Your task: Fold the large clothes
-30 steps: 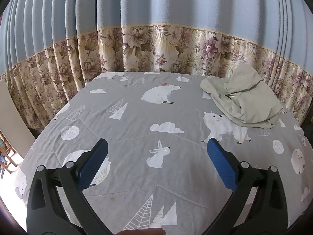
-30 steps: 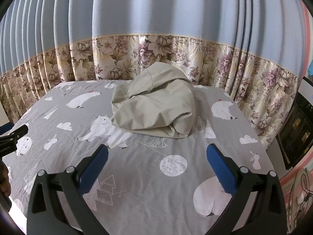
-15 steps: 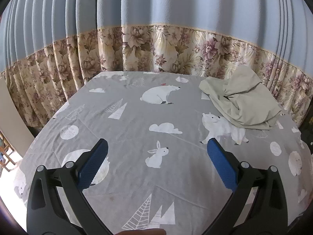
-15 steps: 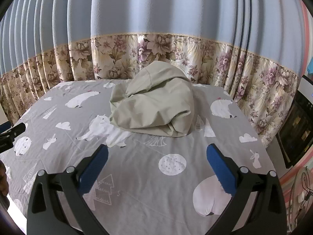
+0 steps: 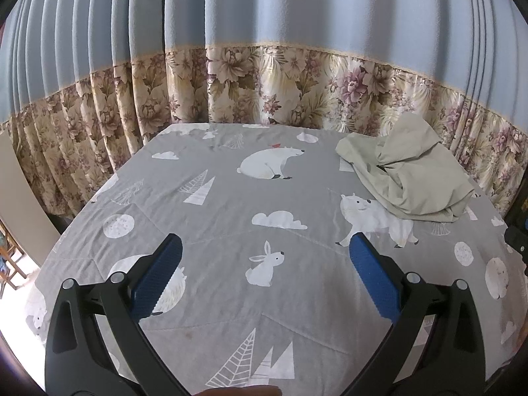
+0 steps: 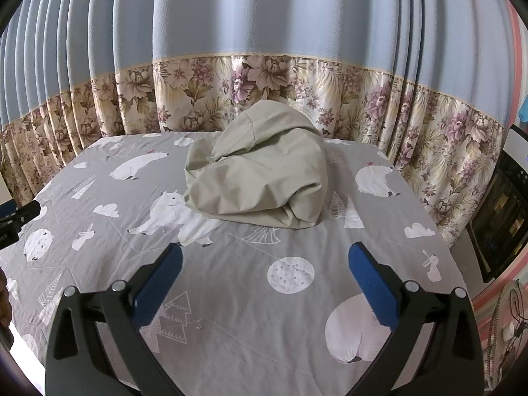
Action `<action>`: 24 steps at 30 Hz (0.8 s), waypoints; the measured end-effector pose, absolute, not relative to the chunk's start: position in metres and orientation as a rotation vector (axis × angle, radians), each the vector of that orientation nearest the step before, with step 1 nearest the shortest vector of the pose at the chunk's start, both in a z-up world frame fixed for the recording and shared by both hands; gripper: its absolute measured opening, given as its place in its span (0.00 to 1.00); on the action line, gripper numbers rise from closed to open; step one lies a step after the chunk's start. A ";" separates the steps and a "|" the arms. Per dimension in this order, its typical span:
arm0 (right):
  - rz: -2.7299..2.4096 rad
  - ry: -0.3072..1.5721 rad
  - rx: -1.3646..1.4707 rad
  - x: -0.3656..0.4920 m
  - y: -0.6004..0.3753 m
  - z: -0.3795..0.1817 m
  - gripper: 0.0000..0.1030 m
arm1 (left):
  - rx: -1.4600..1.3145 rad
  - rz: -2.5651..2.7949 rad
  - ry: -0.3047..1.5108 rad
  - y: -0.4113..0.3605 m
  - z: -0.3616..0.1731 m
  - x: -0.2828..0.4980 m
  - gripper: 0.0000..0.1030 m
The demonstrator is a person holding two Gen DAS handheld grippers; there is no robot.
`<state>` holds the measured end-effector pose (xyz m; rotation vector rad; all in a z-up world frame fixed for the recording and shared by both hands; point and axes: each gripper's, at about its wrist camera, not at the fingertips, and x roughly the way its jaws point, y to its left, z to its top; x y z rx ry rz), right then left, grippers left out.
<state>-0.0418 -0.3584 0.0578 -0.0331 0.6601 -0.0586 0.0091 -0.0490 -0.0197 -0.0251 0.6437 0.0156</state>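
Note:
A crumpled beige garment (image 6: 260, 171) lies in a heap on the far part of a grey bed sheet (image 6: 237, 297) printed with bears and trees. In the left wrist view the garment (image 5: 406, 171) is at the far right of the sheet (image 5: 231, 217). My left gripper (image 5: 264, 250) is open and empty, above the near middle of the bed, well short and left of the garment. My right gripper (image 6: 264, 254) is open and empty, hovering just in front of the garment.
Blue curtains with a floral lower band (image 6: 280, 79) hang behind and around the bed. A dark appliance (image 6: 498, 211) stands off the right bed edge. The left gripper's tip (image 6: 19, 213) shows at the left edge of the right wrist view.
Both views have drifted slightly; the garment sits a little higher and farther in each frame. Both grippers stay open and the garment has not been touched.

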 end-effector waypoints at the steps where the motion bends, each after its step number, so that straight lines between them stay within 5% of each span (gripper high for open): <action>1: -0.061 0.661 -0.035 -0.041 -0.359 0.059 0.98 | -0.026 0.011 0.643 -0.049 -0.019 0.009 0.97; 24: -0.065 0.664 -0.031 -0.043 -0.358 0.056 0.98 | -0.023 0.011 0.647 -0.057 -0.018 0.011 0.97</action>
